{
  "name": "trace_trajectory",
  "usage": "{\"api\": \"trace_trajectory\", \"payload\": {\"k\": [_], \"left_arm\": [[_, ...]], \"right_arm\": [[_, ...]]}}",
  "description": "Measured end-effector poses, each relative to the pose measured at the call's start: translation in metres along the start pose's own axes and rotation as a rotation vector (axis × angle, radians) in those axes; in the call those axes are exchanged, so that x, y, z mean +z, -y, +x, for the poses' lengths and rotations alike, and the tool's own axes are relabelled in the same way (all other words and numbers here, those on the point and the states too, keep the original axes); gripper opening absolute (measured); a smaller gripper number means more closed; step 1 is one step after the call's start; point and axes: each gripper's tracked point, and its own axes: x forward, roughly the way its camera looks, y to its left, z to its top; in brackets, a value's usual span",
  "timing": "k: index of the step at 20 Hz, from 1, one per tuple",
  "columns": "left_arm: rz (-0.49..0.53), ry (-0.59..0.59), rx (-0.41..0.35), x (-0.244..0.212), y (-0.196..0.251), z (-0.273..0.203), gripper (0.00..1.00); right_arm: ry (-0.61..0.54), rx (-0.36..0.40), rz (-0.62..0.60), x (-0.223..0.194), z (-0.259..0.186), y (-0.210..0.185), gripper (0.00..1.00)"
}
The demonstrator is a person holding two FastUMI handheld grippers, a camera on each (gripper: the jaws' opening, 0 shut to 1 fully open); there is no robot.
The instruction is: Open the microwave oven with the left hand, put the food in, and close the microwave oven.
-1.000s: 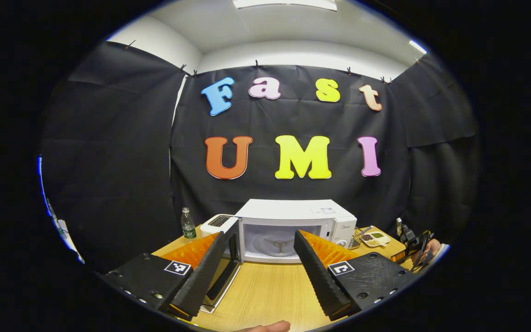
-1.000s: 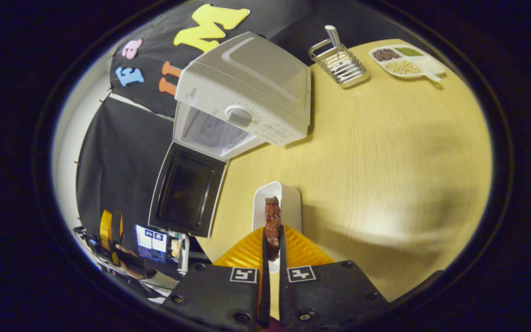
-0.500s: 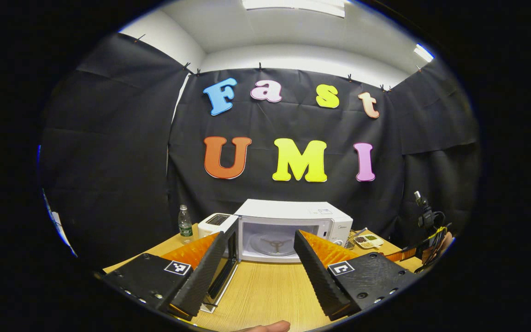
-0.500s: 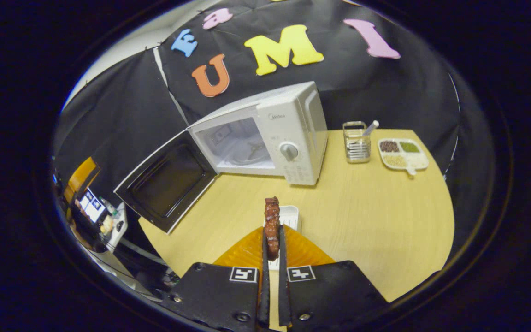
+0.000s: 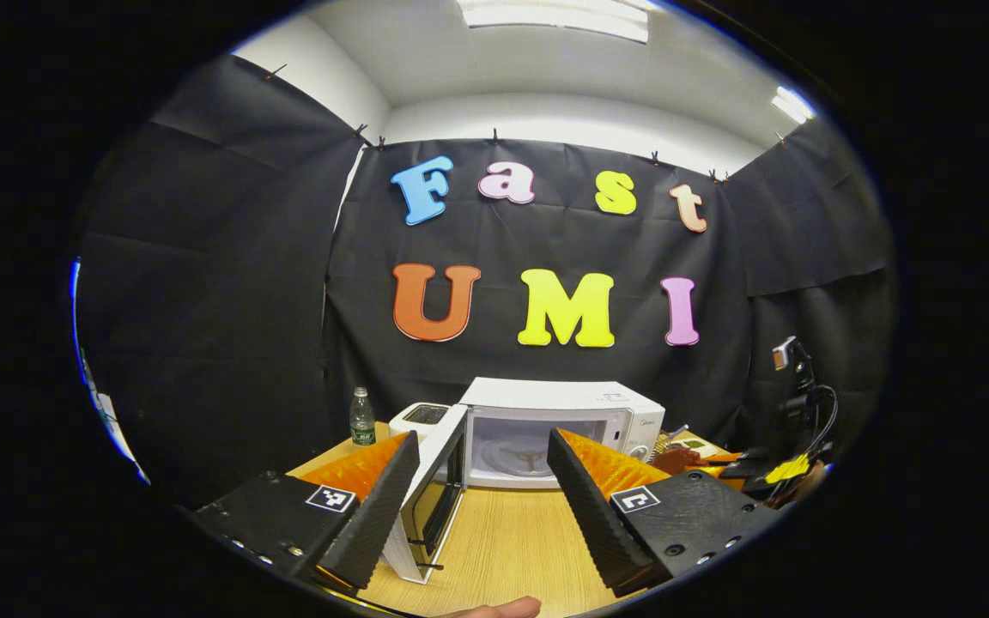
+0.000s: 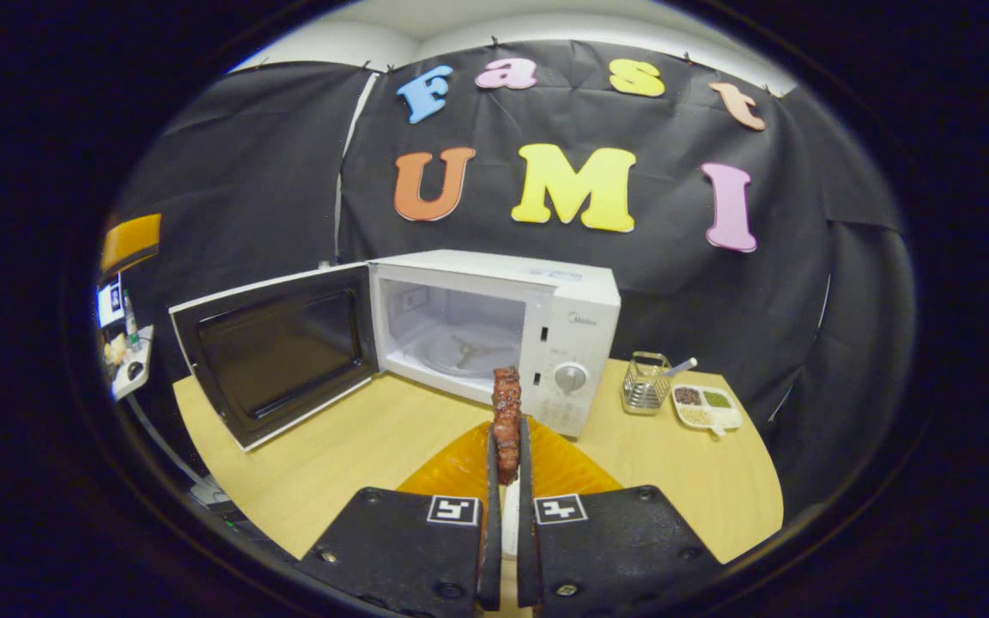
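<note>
Right gripper view: the food (image 6: pixel 506 410), a dark reddish strip, stands upright, clamped between the right gripper (image 6: pixel 505 446)'s jaws, its lower end hidden between them. It is held above the surface (image 6: pixel 357 446), in front of the microwave (image 6: pixel 503 330). The microwave's door (image 6: pixel 276 352) is swung wide to the left, and the cavity shows a turntable ring. Right of the microwave stand a wire rack (image 6: pixel 646 382) and a divided dish (image 6: pixel 705 406) with grains; what they are is too small to tell.

In the left gripper view, the left gripper (image 5: pixel 482 489) has its jaws wide apart with nothing between them, held level and facing the microwave's open front from well back. The door appears edge-on just beside its left finger, which partly covers it. A toaster (image 5: pixel 420 419) and a bottle (image 5: pixel 362 418) stand left of the microwave. At the right edge, the other gripper is partly cut off and hard to make out. A fingertip (image 5: pixel 494 608) pokes in at the bottom.
</note>
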Motion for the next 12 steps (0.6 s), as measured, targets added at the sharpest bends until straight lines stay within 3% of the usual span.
{"api": "trace_trajectory", "payload": {"k": [3,7,12], "left_arm": [[0.03,0.026,0.005,0.004,-0.012,-0.004,0.92],[0.031,0.014,-0.006,-0.002,-0.016,-0.007,0.92],[0.028,-0.001,-0.049,-0.013,-0.009,-0.007,0.92]], "right_arm": [[0.039,-0.031,-0.029,0.003,0.023,-0.032,0.11],[0.042,-0.039,0.049,0.004,0.062,-0.074,0.1],[0.084,-0.122,0.13,0.024,0.127,-0.089,0.11]]}}
